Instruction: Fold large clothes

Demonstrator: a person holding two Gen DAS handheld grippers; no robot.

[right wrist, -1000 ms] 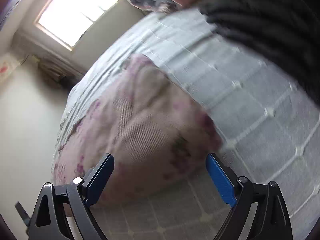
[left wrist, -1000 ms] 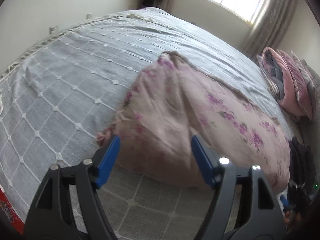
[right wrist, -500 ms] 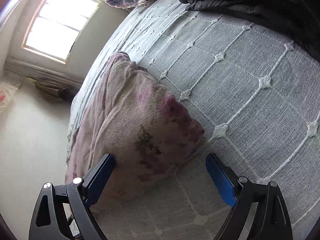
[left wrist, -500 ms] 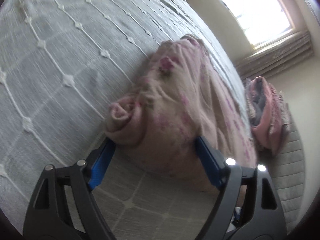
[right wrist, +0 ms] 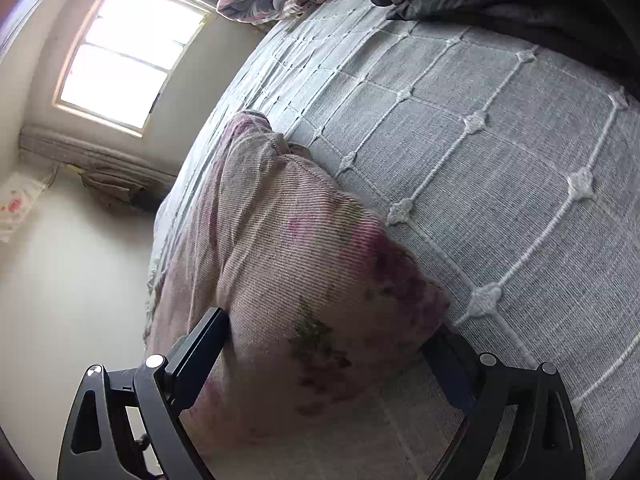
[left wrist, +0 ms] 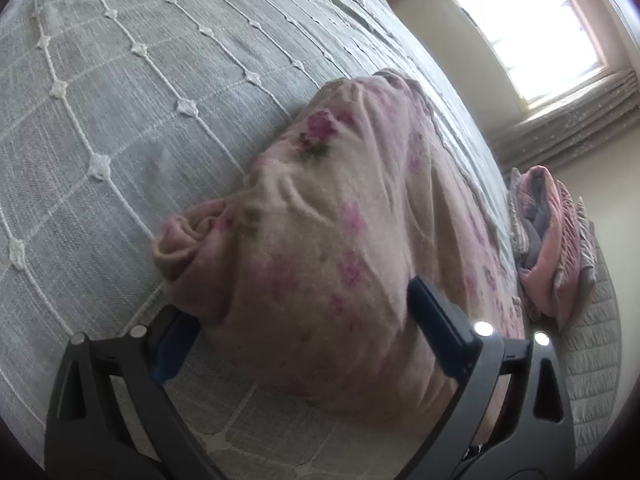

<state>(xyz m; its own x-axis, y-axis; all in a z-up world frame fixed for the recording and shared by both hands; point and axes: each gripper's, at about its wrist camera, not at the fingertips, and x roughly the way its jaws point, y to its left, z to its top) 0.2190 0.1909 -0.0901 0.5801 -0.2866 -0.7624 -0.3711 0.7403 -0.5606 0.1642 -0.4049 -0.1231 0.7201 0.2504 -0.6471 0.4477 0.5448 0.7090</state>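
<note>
A pink floral garment [left wrist: 332,240] lies bunched on the grey quilted bedspread [left wrist: 120,120]. The left gripper [left wrist: 304,320] straddles its rolled end, jaws opening and set wide, the cloth between them but not pinched. The right gripper [right wrist: 332,344] straddles a corner of the same garment [right wrist: 304,264], its 2 fingers spread and not squeezing. Folded pink bedding [left wrist: 556,240] sits near the window [left wrist: 524,28].

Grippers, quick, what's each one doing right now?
Left gripper: jaws opening, floral pink garment between them.
Right gripper: open around the garment's corner.
</note>
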